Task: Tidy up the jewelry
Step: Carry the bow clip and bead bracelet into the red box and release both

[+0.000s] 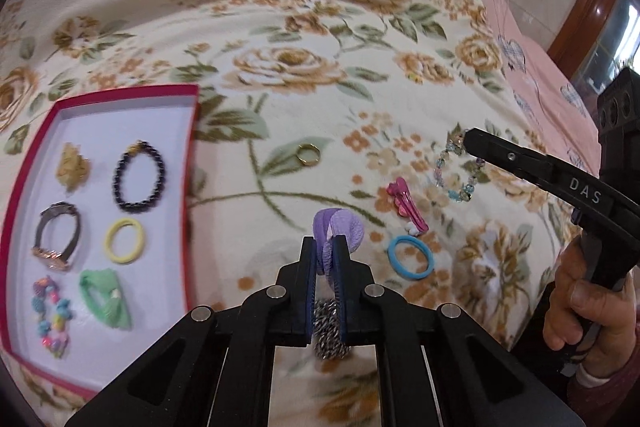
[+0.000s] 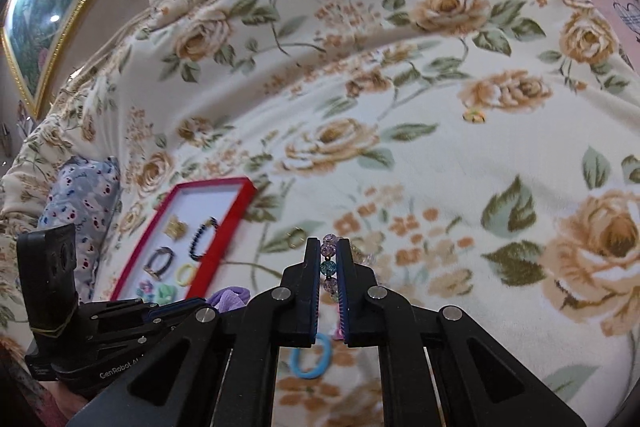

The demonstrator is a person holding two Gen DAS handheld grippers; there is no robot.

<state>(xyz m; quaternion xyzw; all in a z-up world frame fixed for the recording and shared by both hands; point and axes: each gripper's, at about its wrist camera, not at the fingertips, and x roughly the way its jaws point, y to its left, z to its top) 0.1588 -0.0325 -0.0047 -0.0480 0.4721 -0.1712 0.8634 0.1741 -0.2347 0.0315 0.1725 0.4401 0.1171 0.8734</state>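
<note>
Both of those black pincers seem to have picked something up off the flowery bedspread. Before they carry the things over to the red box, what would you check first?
1. Left gripper shut on the purple scrunchie: ok.
2. Right gripper shut on the beaded bracelet: ok; beads sit between its pads.
3. Bracelet fully clear of the bedspread: cannot tell; its loop hangs low.
4. Free space in the red box: ok; white floor shows near the far rim.
5. Nothing dragged along: cannot tell; the silver chain lies right beneath the left gripper.
6. Gold ring, pink clip and blue band left to collect: not ok.
</note>
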